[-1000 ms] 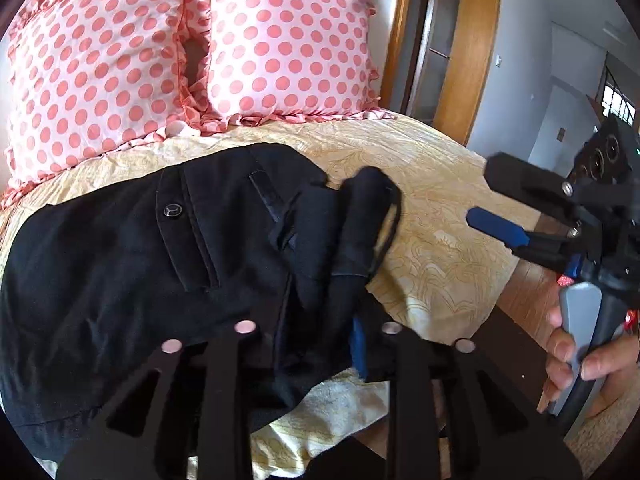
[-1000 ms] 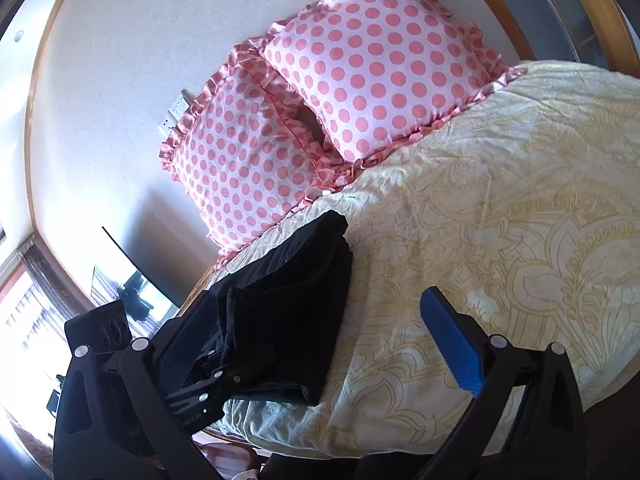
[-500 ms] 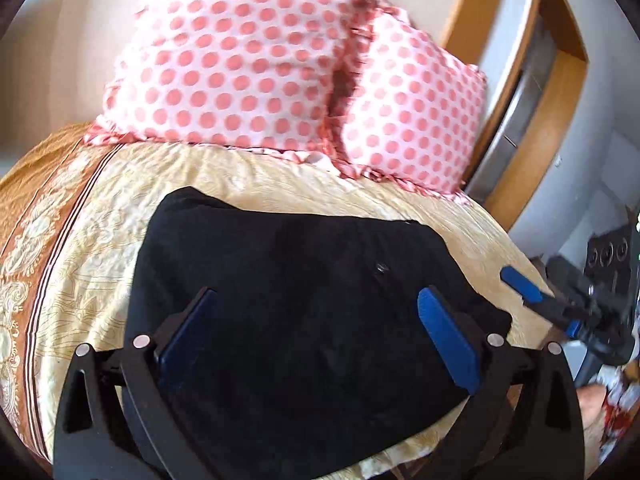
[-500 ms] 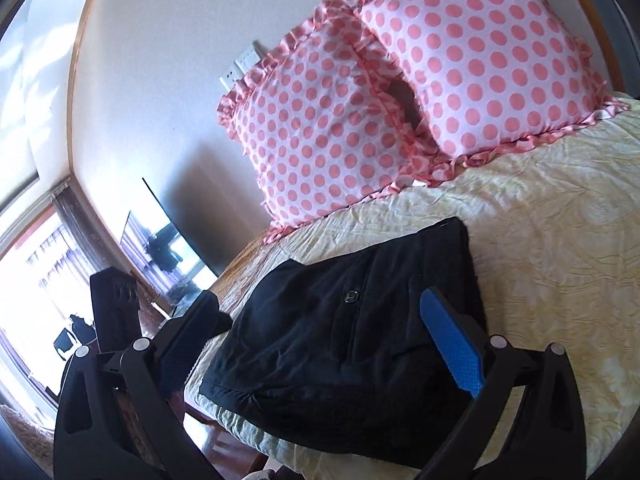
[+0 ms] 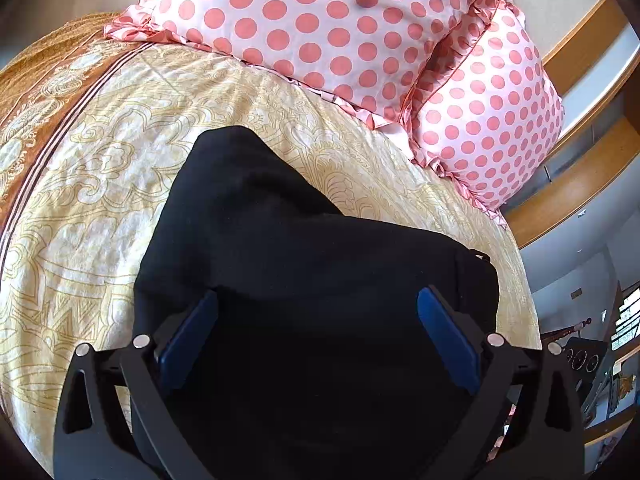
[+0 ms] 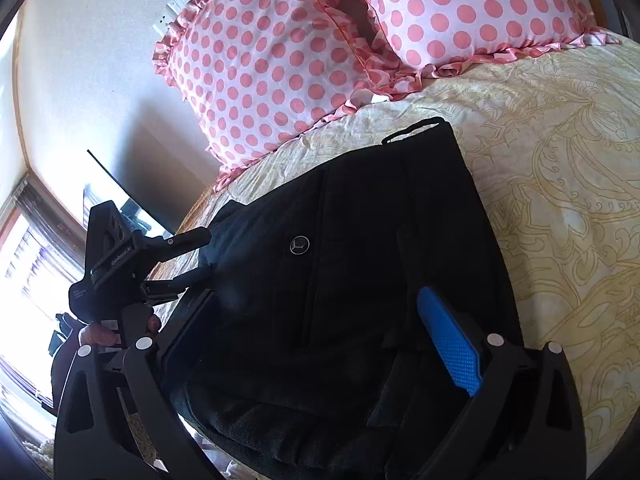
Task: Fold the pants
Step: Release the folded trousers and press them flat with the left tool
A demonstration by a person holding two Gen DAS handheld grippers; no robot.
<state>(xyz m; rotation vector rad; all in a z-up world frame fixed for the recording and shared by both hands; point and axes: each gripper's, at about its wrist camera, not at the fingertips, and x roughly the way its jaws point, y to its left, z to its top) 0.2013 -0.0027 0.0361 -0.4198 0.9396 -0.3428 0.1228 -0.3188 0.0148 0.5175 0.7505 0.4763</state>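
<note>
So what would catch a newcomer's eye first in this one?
Probably the two pink polka-dot pillows propped at the head of the bed. Next, the black pants, folded into a compact bundle on the cream patterned bedspread near its edge. Both the left gripper and right gripper hover over the pants with jaws wide apart, holding nothing.

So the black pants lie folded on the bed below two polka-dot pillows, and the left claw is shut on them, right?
Not quite: the left claw is open over the pants, gripping nothing, as the left wrist view shows. The bed and pillows are right.
</note>
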